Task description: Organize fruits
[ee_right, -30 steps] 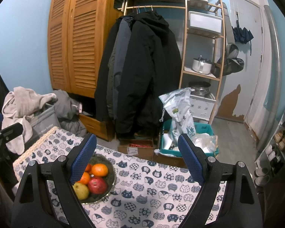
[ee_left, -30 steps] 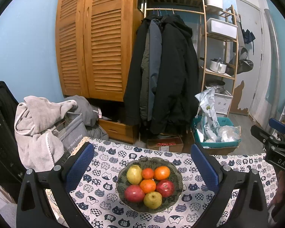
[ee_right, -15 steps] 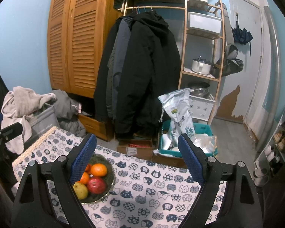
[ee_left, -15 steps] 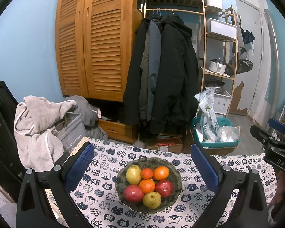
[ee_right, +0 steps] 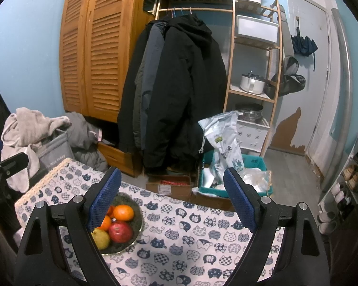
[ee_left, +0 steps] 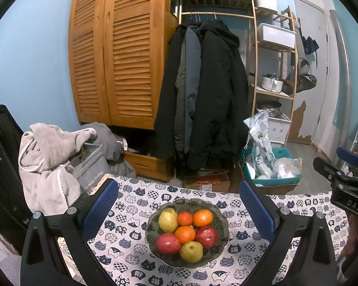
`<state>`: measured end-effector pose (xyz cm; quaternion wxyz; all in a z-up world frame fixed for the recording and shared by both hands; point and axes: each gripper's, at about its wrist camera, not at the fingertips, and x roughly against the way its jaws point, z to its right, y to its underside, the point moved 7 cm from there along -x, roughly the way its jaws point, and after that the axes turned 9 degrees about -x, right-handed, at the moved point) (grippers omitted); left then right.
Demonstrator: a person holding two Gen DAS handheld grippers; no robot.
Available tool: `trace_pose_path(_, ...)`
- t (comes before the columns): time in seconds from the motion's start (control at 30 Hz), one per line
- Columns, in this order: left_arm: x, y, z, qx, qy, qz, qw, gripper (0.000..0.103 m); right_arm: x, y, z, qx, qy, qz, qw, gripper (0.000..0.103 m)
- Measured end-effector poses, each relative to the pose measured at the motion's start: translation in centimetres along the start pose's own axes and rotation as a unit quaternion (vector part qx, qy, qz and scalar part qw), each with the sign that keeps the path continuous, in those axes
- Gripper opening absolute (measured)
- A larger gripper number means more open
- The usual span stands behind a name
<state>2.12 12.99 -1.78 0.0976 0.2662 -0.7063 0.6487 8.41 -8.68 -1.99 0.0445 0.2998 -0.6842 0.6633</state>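
A dark glass bowl [ee_left: 220, 221] on the cat-print tablecloth [ee_left: 136, 257] holds two red apples [ee_left: 167, 243], two yellow pears [ee_left: 168, 219] and three oranges [ee_left: 202, 218]. My left gripper [ee_left: 177, 203] hovers open above and in front of the bowl, nothing between its blue pads. In the right wrist view the bowl [ee_right: 136, 226] sits at the lower left, partly hidden behind the left finger. My right gripper [ee_right: 173, 197] is open over bare cloth to the right of the bowl. The right gripper's body [ee_left: 346, 190] shows at the left view's right edge.
Beyond the table's far edge stand a wooden louvred wardrobe [ee_left: 114, 59], hanging dark coats [ee_left: 202, 95], a shelf rack [ee_left: 272, 71], a teal crate with bags [ee_left: 267, 169] and a cardboard box [ee_left: 207, 181]. A grey robe [ee_left: 47, 166] lies piled at the left.
The bowl has shifted very slightly left and down in both views. Both grippers stay open and hardly move.
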Motion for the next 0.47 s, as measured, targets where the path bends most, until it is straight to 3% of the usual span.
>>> trace_pose_path(0.47,0.18,-0.21,0.45,-0.005,0.006,0.006,1.0,0.102,0.04,0.02,0.17,0.001,0.0,0.0,1.0,0.086)
